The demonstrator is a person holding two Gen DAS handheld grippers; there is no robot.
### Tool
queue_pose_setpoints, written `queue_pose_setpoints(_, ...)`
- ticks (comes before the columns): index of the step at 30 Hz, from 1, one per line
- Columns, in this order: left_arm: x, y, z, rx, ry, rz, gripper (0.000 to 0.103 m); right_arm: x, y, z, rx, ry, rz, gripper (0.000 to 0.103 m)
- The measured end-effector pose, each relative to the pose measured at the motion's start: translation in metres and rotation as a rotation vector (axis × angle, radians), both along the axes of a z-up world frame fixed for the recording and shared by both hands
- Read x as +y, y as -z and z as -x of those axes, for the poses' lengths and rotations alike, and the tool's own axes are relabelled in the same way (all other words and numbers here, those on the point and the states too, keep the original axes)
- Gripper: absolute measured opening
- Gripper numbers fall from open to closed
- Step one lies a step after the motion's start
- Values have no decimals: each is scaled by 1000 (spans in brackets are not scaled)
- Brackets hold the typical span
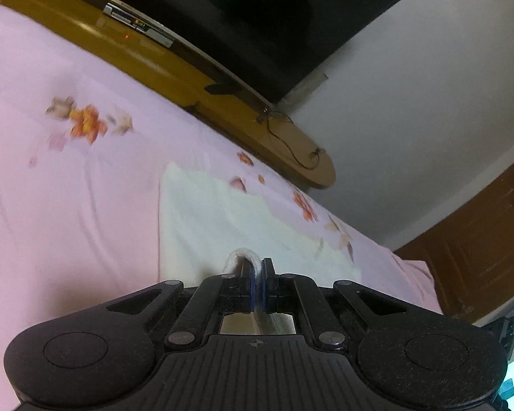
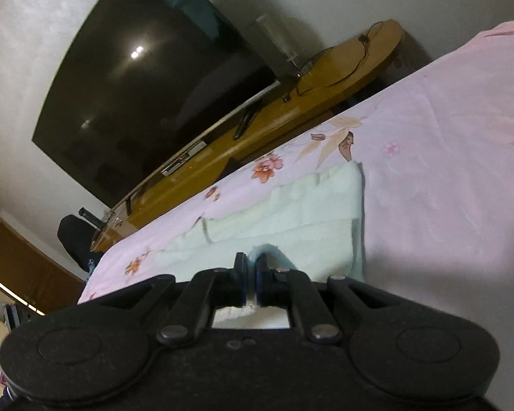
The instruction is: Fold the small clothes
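Observation:
A small pale cream cloth (image 1: 205, 212) lies on the pink flowered bed sheet (image 1: 68, 178); in the right wrist view it looks pale green-white (image 2: 284, 212). My left gripper (image 1: 257, 267) is shut on a pinched fold of the cloth's near edge, which loops out between the pads. My right gripper (image 2: 252, 263) is shut on another pinched bit of the cloth's near edge. The cloth stretches away from both grippers and shows a folded layer in the right wrist view.
A wooden TV bench (image 1: 174, 78) with a large dark television (image 2: 147, 85) stands past the bed's far edge, with cables and a set-top box (image 1: 137, 24) on it. A brown wooden door (image 1: 490, 246) is at the right. A dark chair (image 2: 75, 239) stands by the bench.

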State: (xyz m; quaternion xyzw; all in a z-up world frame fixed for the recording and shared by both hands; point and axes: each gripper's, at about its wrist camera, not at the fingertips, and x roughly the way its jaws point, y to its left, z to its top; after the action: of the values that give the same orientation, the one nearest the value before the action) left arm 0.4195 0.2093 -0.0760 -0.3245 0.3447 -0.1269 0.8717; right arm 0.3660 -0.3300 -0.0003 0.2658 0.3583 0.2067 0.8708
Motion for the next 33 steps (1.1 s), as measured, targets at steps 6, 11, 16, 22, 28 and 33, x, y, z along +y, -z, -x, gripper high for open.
queue_pose_setpoints(6,0,20,-71,29,-8,-74,4,-13,38,-74,82,74,-110,6)
queue_pose_setpoints(11,-18,37,-108,59,20,-177,8,-14,70,-113,120,173,-113,32)
queue_pose_setpoints(16,-19,18,-93,-54,4,-246,84,-21,58,-101,19,175,-114,51)
queue_pose_setpoints(22,-27,5,-102,-65,150,-429,43,-16,45,-97,-27,87,15,46)
queue_pose_setpoints(28,-49,13,-123,-35,267,-555,43,7,48,-114,-21,-11,166,35)
queue_pose_setpoints(33,-53,14,-138,-25,305,-557,43,23,57,-124,-2,-87,286,29)
